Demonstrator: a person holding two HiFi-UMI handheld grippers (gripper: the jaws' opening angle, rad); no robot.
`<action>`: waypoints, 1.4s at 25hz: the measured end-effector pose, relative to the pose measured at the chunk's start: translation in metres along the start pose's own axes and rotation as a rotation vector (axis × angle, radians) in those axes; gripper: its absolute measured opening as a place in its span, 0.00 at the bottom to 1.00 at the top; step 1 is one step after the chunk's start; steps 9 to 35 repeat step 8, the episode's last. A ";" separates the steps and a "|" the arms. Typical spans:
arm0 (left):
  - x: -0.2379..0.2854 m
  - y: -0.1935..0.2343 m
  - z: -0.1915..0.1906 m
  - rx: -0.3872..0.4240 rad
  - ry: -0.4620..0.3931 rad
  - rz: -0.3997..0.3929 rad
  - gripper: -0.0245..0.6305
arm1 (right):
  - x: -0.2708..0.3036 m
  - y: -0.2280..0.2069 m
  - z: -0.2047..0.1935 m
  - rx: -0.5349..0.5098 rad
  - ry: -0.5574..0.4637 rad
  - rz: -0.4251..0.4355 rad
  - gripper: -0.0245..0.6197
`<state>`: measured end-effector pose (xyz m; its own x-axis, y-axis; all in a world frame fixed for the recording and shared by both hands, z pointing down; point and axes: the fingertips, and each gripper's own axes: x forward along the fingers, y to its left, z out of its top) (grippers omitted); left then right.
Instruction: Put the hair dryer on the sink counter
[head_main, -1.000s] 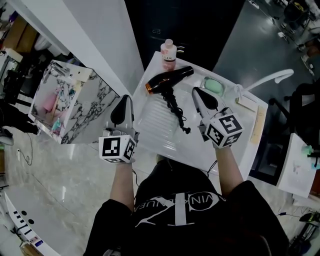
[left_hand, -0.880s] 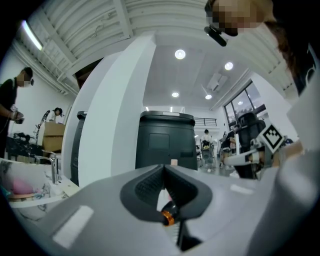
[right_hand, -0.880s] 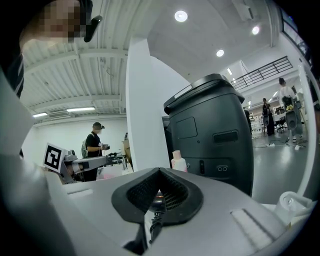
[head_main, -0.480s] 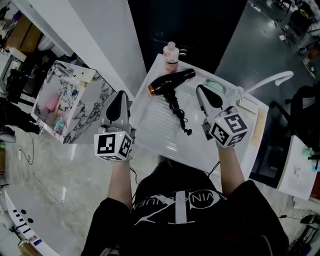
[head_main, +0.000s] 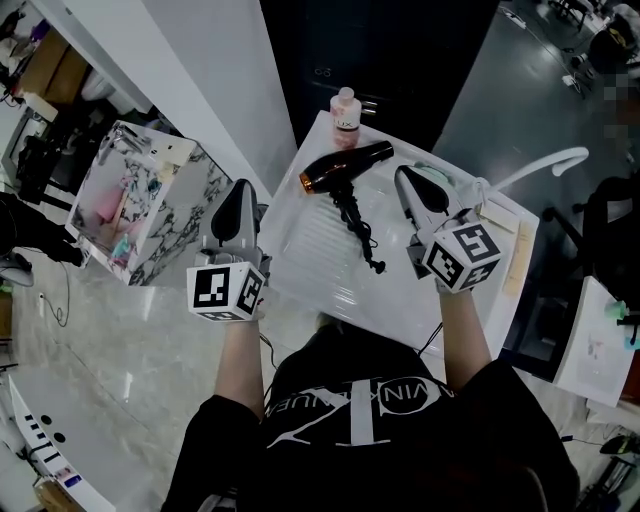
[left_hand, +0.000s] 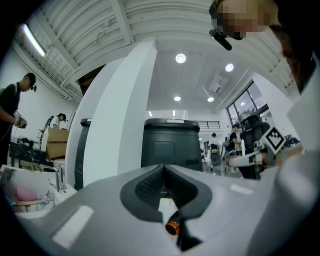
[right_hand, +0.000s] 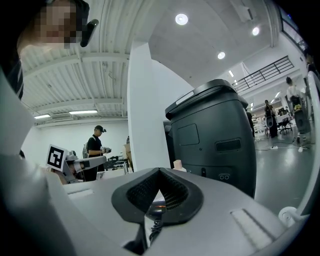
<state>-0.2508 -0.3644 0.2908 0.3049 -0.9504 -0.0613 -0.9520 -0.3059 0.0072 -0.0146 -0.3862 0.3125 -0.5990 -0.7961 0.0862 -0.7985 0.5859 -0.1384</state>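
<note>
Glossy black hair dryer (head_main: 345, 165); ribbed white counter (head_main: 308, 250).

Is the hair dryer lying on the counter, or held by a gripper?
The hair dryer lies on its side on the counter; the left gripper and right gripper are shut, apart from it.
</note>
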 end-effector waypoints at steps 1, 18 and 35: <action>0.000 0.001 0.000 0.000 0.000 0.002 0.04 | 0.001 0.001 0.000 0.001 0.001 0.003 0.04; 0.001 0.004 -0.007 -0.005 0.010 0.015 0.04 | 0.007 0.000 -0.005 0.010 0.012 0.013 0.04; 0.001 0.004 -0.007 -0.005 0.010 0.015 0.04 | 0.007 0.000 -0.005 0.010 0.012 0.013 0.04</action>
